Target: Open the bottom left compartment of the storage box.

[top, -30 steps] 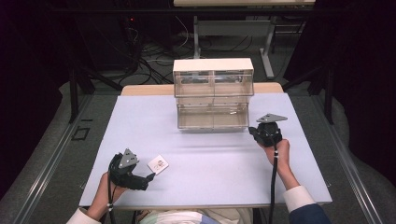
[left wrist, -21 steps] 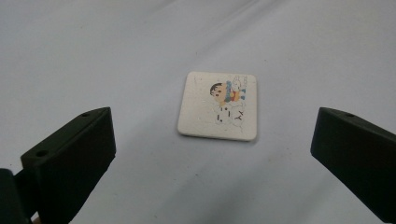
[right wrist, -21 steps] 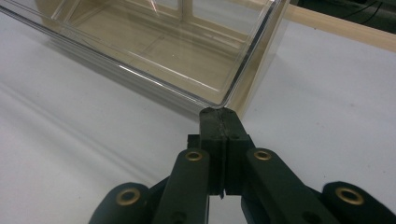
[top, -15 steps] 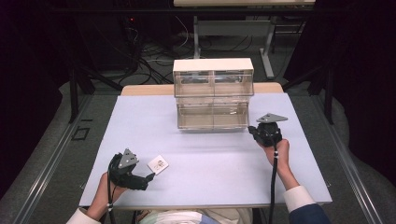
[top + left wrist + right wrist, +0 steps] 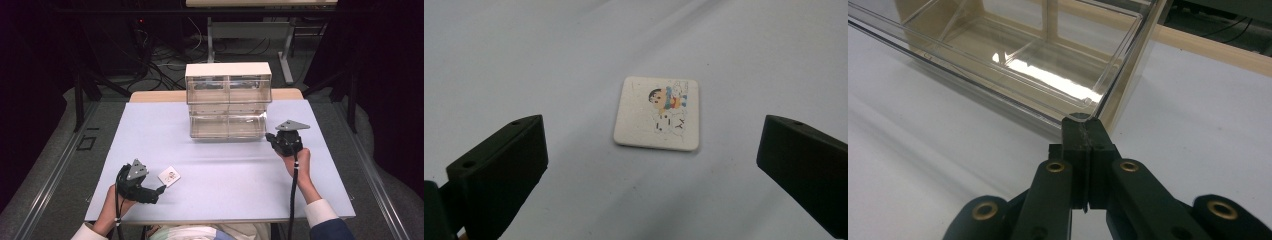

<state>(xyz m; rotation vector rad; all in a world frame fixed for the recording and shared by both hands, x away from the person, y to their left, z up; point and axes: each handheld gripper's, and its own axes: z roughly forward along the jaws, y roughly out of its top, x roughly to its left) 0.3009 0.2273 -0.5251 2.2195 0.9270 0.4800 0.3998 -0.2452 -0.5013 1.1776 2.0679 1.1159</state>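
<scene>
A pale lavender-white table [image 5: 220,165] is seen from above, with a clear-plastic drawer cabinet [image 5: 228,97] set at the 12 o'clock side of the tabletop. The cabinet is topped by a white lid; two upper drawers are shut, and the lower drawer [image 5: 227,125] is pulled out toward the person.

The left gripper [image 5: 159,190] is held by the left hand [image 5: 116,207] at about 7 o'clock on the table, lying low with its tips pointed toward 2 o'clock. Its jaws are spread wide in the left gripper view, nothing between them. A small square white tile [image 5: 657,113] with a cartoon print is seen flat on the table just ahead of the jaws, centred in the gap but not touched. In the high view the tile [image 5: 169,176] is found just beyond the tips, at roughly 7 o'clock of the tabletop, well apart from the cabinet.

The right gripper [image 5: 270,136] is held by the right hand [image 5: 297,162] at about 3 o'clock, just beside the lower drawer's right front corner. In the right gripper view its jaws are pressed together, with no gap visible, and the right gripper [image 5: 1087,131] tips are set against the drawer's clear corner [image 5: 1108,95]. Whether the rim is actually pinched between them cannot be told. A cable [image 5: 293,200] is trailed back along the right forearm.
</scene>
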